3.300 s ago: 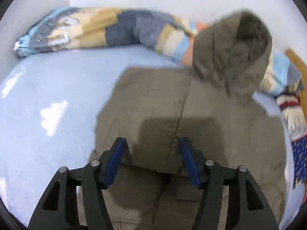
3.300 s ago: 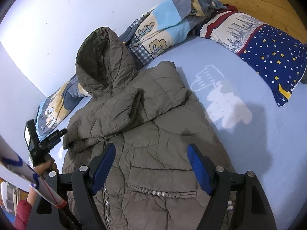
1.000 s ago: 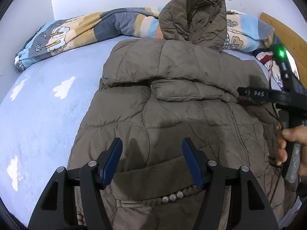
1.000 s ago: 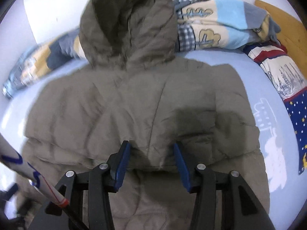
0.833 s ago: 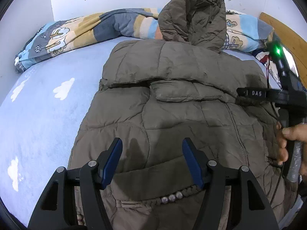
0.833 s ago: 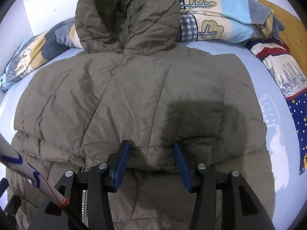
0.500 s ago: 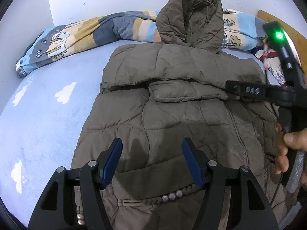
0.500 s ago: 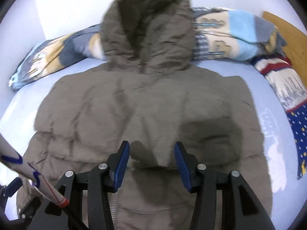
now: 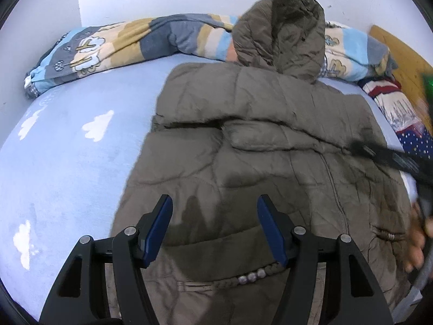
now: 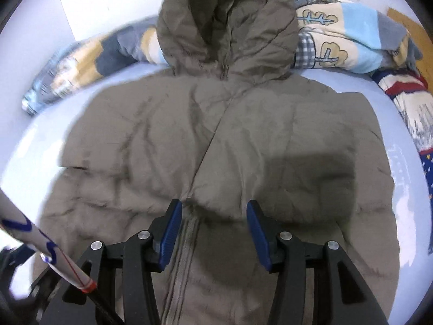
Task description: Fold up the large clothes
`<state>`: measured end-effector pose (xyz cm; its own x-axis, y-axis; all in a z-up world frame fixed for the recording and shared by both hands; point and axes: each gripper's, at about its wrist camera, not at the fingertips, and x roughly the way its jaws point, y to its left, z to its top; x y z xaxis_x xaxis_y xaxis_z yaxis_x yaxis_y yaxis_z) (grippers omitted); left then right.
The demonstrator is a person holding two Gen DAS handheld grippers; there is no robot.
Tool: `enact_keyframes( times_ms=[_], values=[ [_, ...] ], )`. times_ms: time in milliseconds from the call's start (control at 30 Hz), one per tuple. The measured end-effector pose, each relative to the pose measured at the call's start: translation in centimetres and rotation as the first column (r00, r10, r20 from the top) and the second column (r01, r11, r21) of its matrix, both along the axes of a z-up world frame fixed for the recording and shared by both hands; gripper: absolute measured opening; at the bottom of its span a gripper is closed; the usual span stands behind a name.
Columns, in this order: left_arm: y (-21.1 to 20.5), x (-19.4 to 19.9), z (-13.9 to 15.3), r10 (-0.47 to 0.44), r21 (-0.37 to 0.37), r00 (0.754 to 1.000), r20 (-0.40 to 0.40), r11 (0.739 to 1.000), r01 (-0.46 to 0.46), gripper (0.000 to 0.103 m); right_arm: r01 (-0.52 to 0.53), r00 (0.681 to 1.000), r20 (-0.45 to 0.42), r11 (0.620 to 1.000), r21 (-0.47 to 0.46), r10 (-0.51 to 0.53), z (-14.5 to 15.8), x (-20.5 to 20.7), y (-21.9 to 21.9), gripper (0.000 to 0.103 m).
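Olive quilted hooded jacket spread mid-bed on pale blue cloud-print bed sheet, left gripper jaws apart and empty above it, right gripper jaws opening, nothing gripped.

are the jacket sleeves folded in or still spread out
Folded in: both sleeves lie across the jacket chest, below the hood.

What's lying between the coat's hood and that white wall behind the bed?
A rolled patchwork blanket runs along the wall behind the hood; the left wrist view shows it best.
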<state>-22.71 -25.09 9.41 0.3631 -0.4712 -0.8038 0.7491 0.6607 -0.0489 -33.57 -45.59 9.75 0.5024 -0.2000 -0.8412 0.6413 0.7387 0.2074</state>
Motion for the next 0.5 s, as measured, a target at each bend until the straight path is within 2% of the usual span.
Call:
enact_keyframes(
  times_ms=[167,267,367,500],
  values=[
    [2.6,0.7,1.0,0.002,-0.016,0.999,-0.048,1.0,-0.002,0.064,0.047,0.998,0.031,0.997,0.061,-0.049,1.6,-8.3,1.2,0.06],
    [5.5,0.8,1.1,0.002,-0.007,0.997,-0.071,1.0,-0.003,0.064,0.135,0.99,0.019,0.984,0.113,-0.138,1.3,-15.5,1.4,0.061],
    [8.9,0.7,1.1,0.023,0.001,0.996,-0.085,1.0,-0.023,0.064,0.246,0.968,0.016,0.957,0.152,-0.251,0.9,-23.5,1.9,0.061],
    [13.9,0.7,0.3,0.076,-0.016,0.986,-0.146,0.997,-0.08,0.064,0.341,0.934,0.03,0.911,0.232,-0.357,-0.5,-31.1,3.0,0.062]
  ],
)
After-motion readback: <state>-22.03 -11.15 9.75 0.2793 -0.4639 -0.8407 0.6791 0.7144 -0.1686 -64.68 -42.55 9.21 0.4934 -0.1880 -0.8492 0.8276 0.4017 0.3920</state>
